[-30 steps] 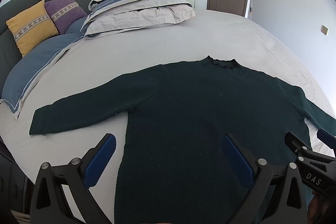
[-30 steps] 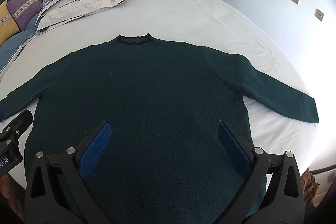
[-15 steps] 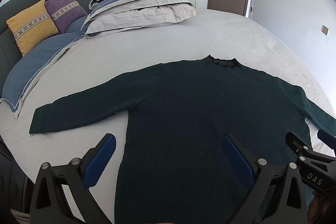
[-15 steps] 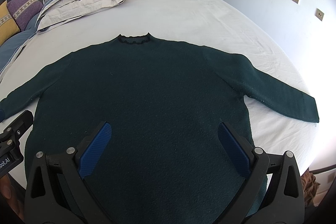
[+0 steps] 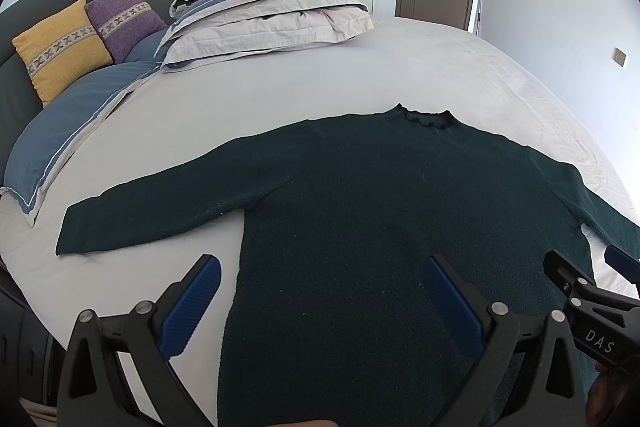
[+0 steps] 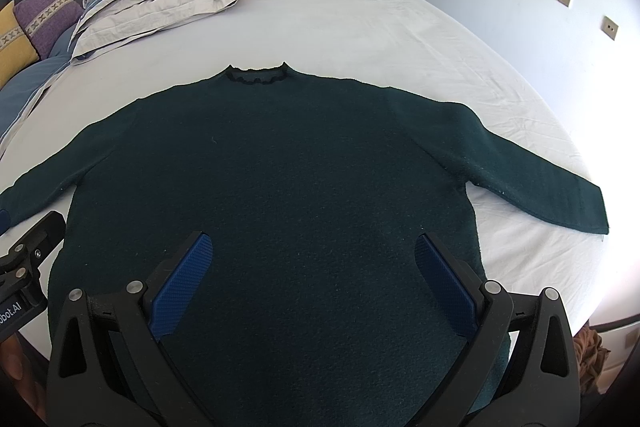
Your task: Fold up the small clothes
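- One dark green sweater (image 6: 276,187) lay flat on the bed (image 6: 360,27), both sleeves spread, collar at twelve o'clock; nothing about it had shifted in the last second, so folding had not begun.
- Two claws, left claw (image 5: 320,301) and right claw (image 6: 314,277), hung released over its hem, unmoved and empty.
- Beyond, at eleven o'clock: one folded duvet (image 5: 272,15) and two cushions, one yellow (image 5: 60,47), one purple (image 5: 124,19).

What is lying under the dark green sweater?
The sweater lies flat on the white bed sheet, sleeves spread out. The sheet shows all around it; whatever is beneath the body of the sweater is covered.
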Demonstrator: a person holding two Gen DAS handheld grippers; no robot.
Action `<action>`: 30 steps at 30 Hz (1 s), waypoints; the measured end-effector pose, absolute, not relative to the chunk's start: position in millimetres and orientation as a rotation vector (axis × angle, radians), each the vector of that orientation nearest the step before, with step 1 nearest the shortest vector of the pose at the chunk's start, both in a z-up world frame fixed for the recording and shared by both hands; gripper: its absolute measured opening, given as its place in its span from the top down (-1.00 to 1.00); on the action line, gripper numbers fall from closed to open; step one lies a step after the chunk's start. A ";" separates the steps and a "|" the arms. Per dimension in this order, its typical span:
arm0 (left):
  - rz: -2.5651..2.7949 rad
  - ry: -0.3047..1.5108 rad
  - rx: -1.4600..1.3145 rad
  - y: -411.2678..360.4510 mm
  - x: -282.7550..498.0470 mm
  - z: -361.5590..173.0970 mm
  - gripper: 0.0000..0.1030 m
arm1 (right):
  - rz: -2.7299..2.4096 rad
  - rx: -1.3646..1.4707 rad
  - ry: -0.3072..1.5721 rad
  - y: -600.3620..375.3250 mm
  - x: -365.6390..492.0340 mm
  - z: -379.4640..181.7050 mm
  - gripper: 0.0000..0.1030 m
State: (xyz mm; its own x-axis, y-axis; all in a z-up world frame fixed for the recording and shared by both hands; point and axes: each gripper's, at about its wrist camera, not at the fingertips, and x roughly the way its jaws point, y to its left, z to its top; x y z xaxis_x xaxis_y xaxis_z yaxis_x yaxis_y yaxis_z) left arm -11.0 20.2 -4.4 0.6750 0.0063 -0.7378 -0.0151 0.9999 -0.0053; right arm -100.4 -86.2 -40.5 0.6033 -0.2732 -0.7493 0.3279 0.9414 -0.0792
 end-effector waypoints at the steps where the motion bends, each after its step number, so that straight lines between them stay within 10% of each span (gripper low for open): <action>1: 0.012 0.829 -0.011 19.3 -10.7 -4.9 -1.00 | -0.348 0.069 0.855 -85.8 -100.7 -40.7 -1.00; 30: -0.011 0.863 -0.024 13.8 -12.7 -17.0 -1.00 | -0.332 0.209 0.828 -133.4 -106.8 -42.2 -1.00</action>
